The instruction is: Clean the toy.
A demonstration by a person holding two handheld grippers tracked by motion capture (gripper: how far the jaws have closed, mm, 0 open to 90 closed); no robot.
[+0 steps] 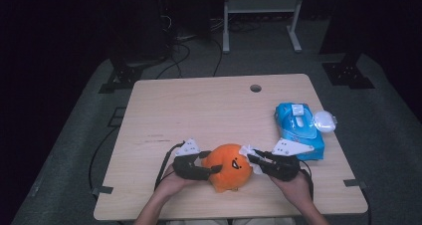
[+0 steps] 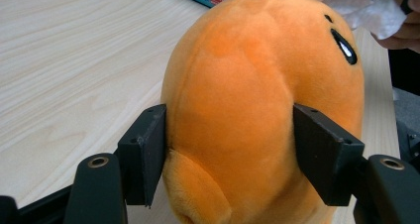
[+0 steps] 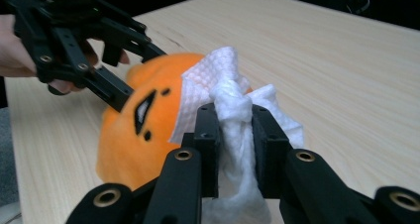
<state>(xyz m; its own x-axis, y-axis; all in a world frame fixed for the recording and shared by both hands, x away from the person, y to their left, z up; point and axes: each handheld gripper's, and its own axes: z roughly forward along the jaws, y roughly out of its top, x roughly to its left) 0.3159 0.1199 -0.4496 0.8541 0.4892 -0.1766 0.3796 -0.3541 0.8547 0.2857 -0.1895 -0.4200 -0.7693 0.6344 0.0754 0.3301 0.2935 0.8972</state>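
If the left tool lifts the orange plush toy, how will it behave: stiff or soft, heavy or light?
Probably soft: the orange plush toy looks fuzzy and dents slightly where the left tool squeezes its sides. It likely feels light for its size, as stuffed fabric. Its rounded shape on the table suggests it may wobble if pushed.

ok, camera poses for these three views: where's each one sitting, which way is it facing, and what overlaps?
High view: above the person's side, looking forward and down on the table; forearms, left gripper and right gripper show.
Left gripper view: rides the left gripper, looking along its jaws clamped on the orange plush.
Right gripper view: rides the right gripper, jaws pinching a white wipe against the plush; the left gripper is opposite.
Shared: all show the plush, wipe and table.
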